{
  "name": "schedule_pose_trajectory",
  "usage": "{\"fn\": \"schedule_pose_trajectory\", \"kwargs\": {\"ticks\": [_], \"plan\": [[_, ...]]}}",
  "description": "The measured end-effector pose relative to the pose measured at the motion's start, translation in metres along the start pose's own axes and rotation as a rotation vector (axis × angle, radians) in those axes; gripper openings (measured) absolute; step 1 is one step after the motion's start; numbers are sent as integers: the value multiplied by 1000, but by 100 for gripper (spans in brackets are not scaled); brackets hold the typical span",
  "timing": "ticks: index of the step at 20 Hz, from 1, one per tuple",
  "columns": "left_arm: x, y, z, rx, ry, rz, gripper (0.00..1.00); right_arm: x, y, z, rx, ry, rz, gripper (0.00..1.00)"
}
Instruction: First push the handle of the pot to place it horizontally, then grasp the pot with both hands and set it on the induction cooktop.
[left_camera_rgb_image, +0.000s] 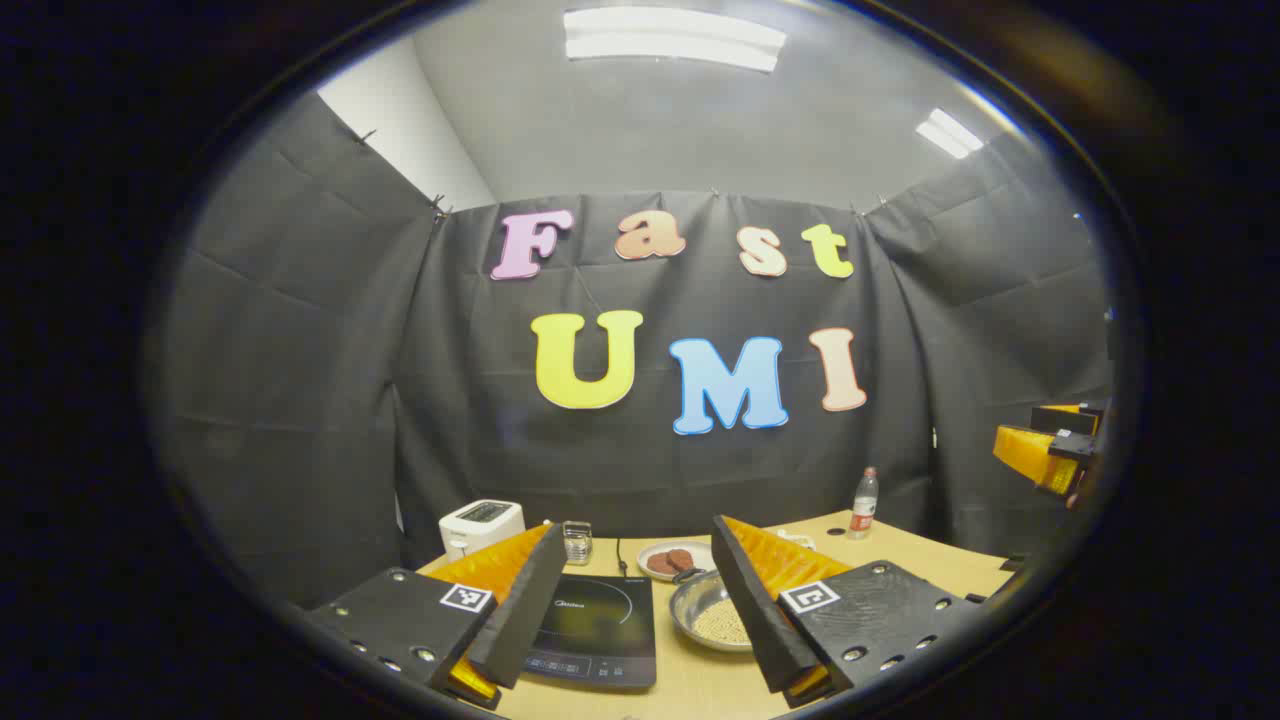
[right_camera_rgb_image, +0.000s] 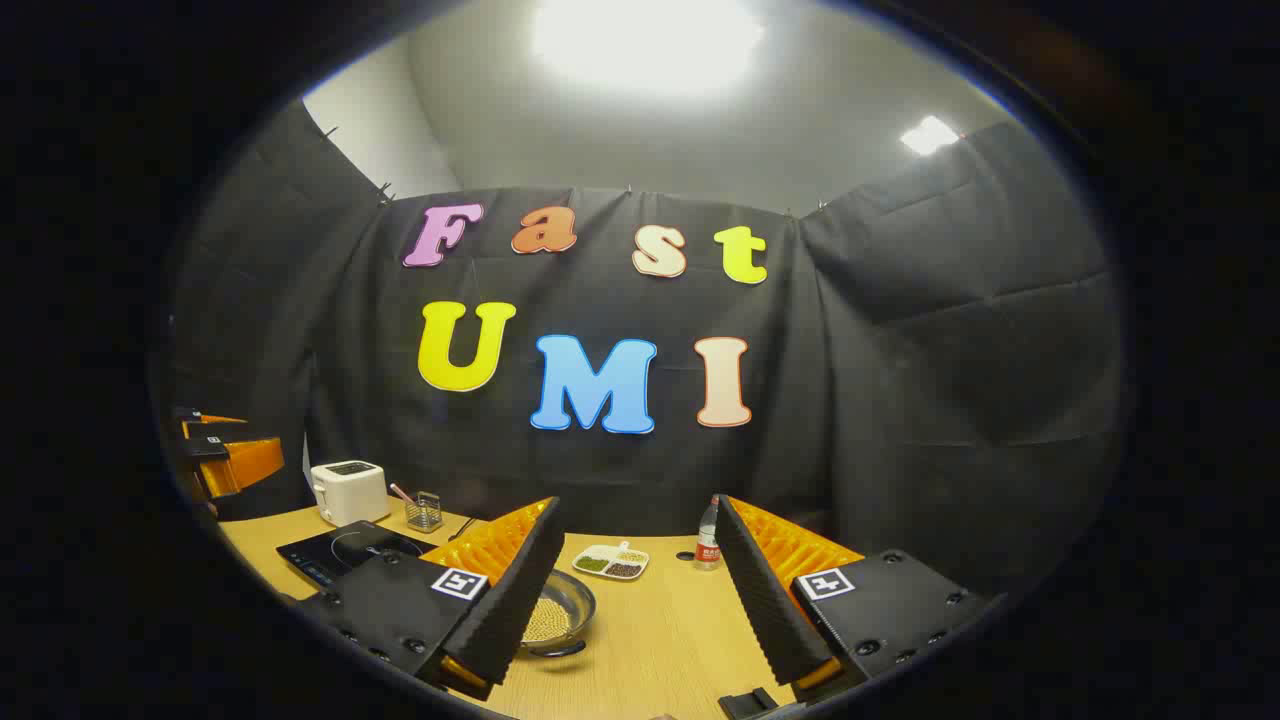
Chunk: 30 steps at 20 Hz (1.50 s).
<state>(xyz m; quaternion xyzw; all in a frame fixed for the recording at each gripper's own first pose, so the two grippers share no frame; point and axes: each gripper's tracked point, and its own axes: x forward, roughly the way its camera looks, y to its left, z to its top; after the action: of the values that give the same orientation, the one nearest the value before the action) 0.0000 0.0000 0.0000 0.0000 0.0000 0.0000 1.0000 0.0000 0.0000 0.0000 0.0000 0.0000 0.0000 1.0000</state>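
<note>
Wooden bench (left_camera_rgb_image: 900, 560) in a black-cloth booth — two ceiling lights overhead.
One pot (left_camera_rgb_image: 708, 612) of grains at 5 o'clock, just right of one cooktop (left_camera_rgb_image: 597, 628); one toaster (left_camera_rgb_image: 481, 525), one bottle (left_camera_rgb_image: 864, 503), one plate (left_camera_rgb_image: 672, 559). Left gripper (left_camera_rgb_image: 640, 610) and right gripper (right_camera_rgb_image: 630, 590) — both spread, holding nothing.

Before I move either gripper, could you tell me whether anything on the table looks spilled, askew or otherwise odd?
Nothing looks spilled or damaged. The pot sits upright on the table beside the induction cooktop, not on it, its small pale contents all inside. Its handle points toward the back wall rather than sideways.
</note>
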Motion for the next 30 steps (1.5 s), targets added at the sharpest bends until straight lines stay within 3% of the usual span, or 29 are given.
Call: {"fn": "schedule_pose_trajectory", "kwargs": {"ticks": [26, 30], "plan": [[5, 9, 2, 27, -7, 26, 87, 23, 21, -5, 6, 33, 70, 96], [6, 13, 2, 33, -9, 35, 89, 25, 27, -8, 1, 42, 80, 80]]}}
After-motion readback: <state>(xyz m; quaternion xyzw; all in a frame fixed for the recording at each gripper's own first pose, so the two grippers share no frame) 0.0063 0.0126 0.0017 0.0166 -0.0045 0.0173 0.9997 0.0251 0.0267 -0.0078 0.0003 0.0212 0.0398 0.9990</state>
